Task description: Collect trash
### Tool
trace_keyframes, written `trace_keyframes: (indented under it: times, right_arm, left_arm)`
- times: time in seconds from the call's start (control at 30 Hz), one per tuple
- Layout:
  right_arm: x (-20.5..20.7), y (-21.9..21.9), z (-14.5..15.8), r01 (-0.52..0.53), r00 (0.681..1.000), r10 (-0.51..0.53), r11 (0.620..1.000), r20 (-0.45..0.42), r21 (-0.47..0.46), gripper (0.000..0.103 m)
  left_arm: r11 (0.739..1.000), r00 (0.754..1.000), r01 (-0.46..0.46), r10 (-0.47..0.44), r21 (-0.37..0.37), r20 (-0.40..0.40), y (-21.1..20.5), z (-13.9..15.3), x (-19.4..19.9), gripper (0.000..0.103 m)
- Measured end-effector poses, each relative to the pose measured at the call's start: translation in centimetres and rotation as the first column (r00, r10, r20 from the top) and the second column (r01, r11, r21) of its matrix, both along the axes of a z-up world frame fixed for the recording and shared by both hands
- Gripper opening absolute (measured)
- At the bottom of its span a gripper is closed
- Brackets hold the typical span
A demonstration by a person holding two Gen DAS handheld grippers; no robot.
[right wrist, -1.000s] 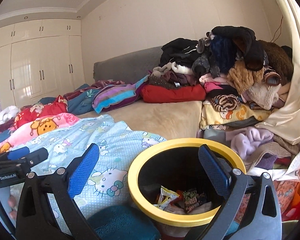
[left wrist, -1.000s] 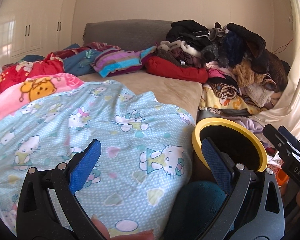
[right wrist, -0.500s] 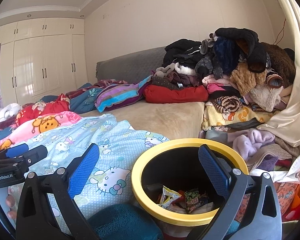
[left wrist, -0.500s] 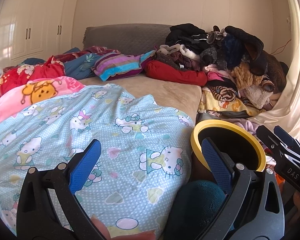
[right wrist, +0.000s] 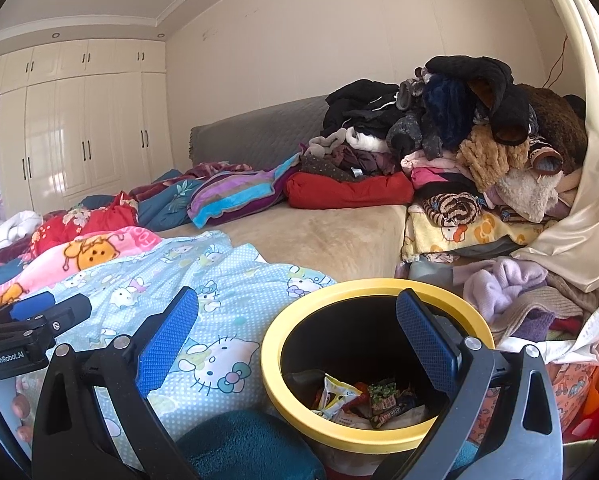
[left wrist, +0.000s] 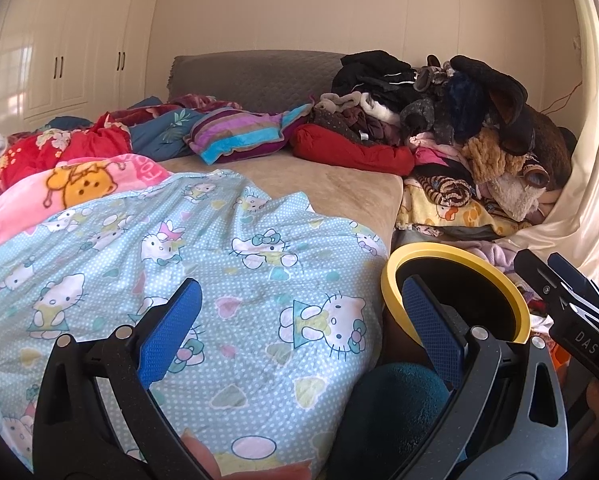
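Both claws hang empty over the foot of the bed: the left claw [left wrist: 299,324] has its blue pads spread wide with nothing between them, and the right claw [right wrist: 297,330] is just as wide open, nothing held. Straight ahead of the right claw and a touch below it sits the yellow-rimmed trash bin [right wrist: 379,436], and down in its dark well lie snack wrappers [right wrist: 363,400], so some collecting looks done. From the left claw that bin [left wrist: 451,252] sits off to the right, its inside just black from this angle. Ahead of the left claw spreads the Hello Kitty blanket [left wrist: 227,264], and I can't spot any loose trash on it or on the tan mattress [right wrist: 323,240] beyond. What's left is hard to judge: the clothes pile [right wrist: 459,132] ahead and to the right could hide scraps, the floor is cut off, and a teal fuzzy lump [right wrist: 247,448] beneath the right claw I can't identify.
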State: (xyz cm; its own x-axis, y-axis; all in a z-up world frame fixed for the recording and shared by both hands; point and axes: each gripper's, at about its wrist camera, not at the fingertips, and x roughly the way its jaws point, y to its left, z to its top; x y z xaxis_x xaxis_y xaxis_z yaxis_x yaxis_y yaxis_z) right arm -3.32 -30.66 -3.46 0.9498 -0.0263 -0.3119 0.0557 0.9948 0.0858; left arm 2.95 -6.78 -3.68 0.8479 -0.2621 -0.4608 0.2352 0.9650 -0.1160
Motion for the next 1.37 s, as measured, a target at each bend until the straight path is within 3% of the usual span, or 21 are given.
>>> trace_keyframes:
  times: [0.77,0.9,1.03,1.1,1.13,1.17,1.2,1.23,1.3,1.33,1.37]
  right_arm:
    - [0.0,0.0,0.1,-0.003,1.000,0.003,1.000,-0.004,0.004,0.097]
    - [0.0,1.5,1.2,-0.065,0.998,0.065,0.998,0.015,-0.001,0.097]
    - [2.2,6.7,2.5,-0.261,0.965,0.261,0.965,-0.020,-0.003,0.097]
    - [3.7,10.5,2.5,-0.382,0.922,0.381,0.924,-0.065,0.003,0.097]
    - [4.4,13.0,2.2,-0.443,0.892,0.440,0.897,-0.101,0.001,0.097]
    - [5.5,16.4,1.4,-0.521,0.842,0.516,0.853,-0.158,0.007,0.097]
    - [6.2,18.6,0.8,-0.571,0.801,0.563,0.820,-0.204,0.019,0.097]
    - [7.1,21.7,-0.2,-0.636,0.736,0.625,0.770,-0.262,0.049,0.097]
    - [8.5,28.6,-3.0,-0.730,0.591,0.703,0.675,-0.396,0.109,0.097]
    - [8.6,31.0,-4.1,-0.753,0.547,0.715,0.648,-0.435,0.119,0.097]
    - [8.8,33.7,-5.4,-0.776,0.498,0.724,0.618,-0.478,0.128,0.097]
  left_arm:
    - [1.000,1.000,-0.018,0.018,-0.004,0.001,0.2,0.2,0.2,0.092]
    - [0.993,0.993,-0.117,0.117,-0.016,-0.012,2.0,0.0,0.5,0.092]
    - [0.966,0.968,-0.247,0.243,-0.081,-0.055,7.2,-0.3,0.9,0.092]
    - [0.935,0.937,-0.346,0.340,-0.078,-0.079,11.4,-0.6,0.9,0.092]
    - [0.909,0.910,-0.412,0.406,-0.061,-0.089,14.0,-1.0,0.8,0.092]
    - [0.886,0.885,-0.461,0.455,-0.045,-0.100,16.0,-1.3,0.7,0.092]
    - [0.849,0.845,-0.528,0.521,-0.026,-0.122,19.0,-1.7,0.6,0.092]
    - [0.816,0.808,-0.578,0.571,-0.013,-0.146,21.4,-2.3,0.5,0.092]
    - [0.722,0.700,-0.690,0.683,0.050,-0.209,27.2,-3.9,0.2,0.092]
    - [0.669,0.639,-0.739,0.732,0.078,-0.235,30.1,-4.9,0.0,0.092]
    - [0.637,0.602,-0.765,0.758,0.090,-0.252,31.8,-5.6,-0.2,0.092]
